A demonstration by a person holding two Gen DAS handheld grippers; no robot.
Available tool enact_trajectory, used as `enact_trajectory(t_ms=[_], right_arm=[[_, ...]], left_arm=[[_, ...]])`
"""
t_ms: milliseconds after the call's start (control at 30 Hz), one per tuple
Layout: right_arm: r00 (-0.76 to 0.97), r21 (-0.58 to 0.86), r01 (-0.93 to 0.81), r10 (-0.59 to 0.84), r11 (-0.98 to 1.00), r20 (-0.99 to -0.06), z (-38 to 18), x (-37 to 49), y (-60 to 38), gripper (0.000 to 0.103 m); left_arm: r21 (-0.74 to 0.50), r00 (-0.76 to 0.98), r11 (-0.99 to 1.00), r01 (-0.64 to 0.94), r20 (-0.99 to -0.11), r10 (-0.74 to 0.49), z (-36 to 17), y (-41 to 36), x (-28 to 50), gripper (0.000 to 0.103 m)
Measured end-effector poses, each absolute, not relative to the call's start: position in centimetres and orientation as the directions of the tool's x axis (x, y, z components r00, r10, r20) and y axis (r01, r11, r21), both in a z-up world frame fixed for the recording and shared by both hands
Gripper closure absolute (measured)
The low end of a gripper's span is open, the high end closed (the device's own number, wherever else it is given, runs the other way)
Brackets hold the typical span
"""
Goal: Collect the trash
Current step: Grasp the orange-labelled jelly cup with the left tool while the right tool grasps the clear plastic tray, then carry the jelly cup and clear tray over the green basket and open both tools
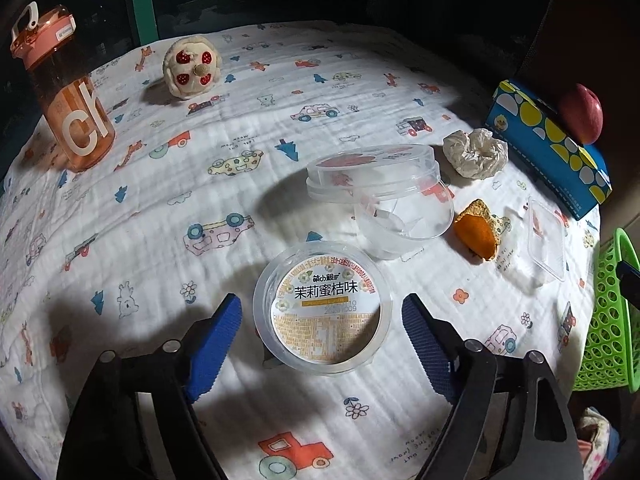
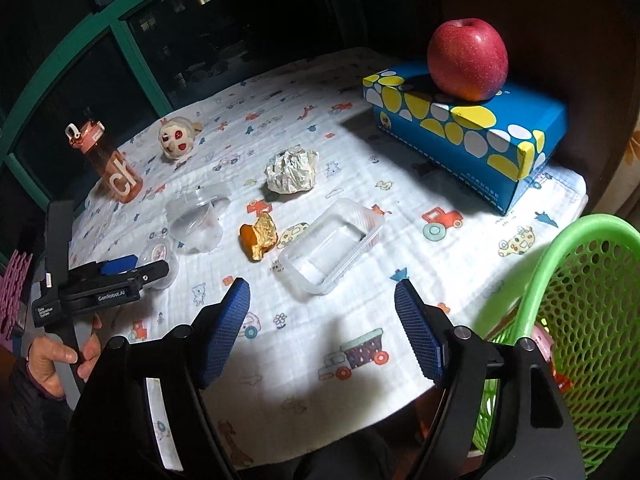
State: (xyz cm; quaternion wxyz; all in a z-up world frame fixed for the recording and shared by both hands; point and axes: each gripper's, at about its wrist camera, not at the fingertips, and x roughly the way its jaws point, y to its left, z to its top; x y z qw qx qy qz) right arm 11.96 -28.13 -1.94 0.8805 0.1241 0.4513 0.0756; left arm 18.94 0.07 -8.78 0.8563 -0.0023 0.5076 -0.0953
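Clear tray (image 2: 332,248) lengthwise toward tissue box (image 2: 468,132)

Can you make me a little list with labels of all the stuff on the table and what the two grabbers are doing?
Table cover: white cartoon-car cloth
Left gripper: open, straddling the round clear plastic cup with a printed label lid
Right gripper: open, holding nothing
Trash on cloth: tipped clear plastic jar, orange peel piece, crumpled white paper ball, clear rectangular plastic tray
Bin: green perforated plastic basket, at the right edge
Not trash: red apple on the blue spotted tissue box, pink water bottle, strawberry plush toy
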Motion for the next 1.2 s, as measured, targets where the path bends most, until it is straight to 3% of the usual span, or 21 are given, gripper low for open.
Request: enact_trajectory(t_ms=[200, 667, 767, 967, 1200], right_arm=[[0.527, 0.299, 0.015, 0.247, 0.954, -0.813, -4.1, 15.6, -27.3, 0.029], [0.438, 0.226, 0.193, 0.122, 0.955, -0.890, -7.9, 21.9, -26.2, 0.029], [0.417, 0.207, 0.218, 0.100, 0.954, -0.903, -8.7, 22.5, -26.2, 0.035], [0.422, 0.188, 0.213, 0.083, 0.959, -0.903, -9.1, 22.1, -26.4, 0.057], [0.481, 0.239, 0.160, 0.136, 0.958, -0.866, -7.2, 20.2, -26.8, 0.058]], left_arm=[[-0.135, 0.469, 0.976, 0.173, -0.860, -0.202, -8.9, 0.2, 18.9, 0.036], [-0.160, 0.503, 0.969, 0.190, -0.831, -0.236, -7.3, 0.9, 17.7, 0.036], [-0.163, 0.511, 0.967, 0.195, -0.825, -0.242, -6.9, 1.0, 17.3, 0.036], [-0.166, 0.522, 0.965, 0.205, -0.815, -0.251, -6.0, 0.9, 16.8, 0.036], [-0.179, 0.530, 0.958, 0.223, -0.802, -0.274, -4.8, 0.0, 16.2, 0.036]])
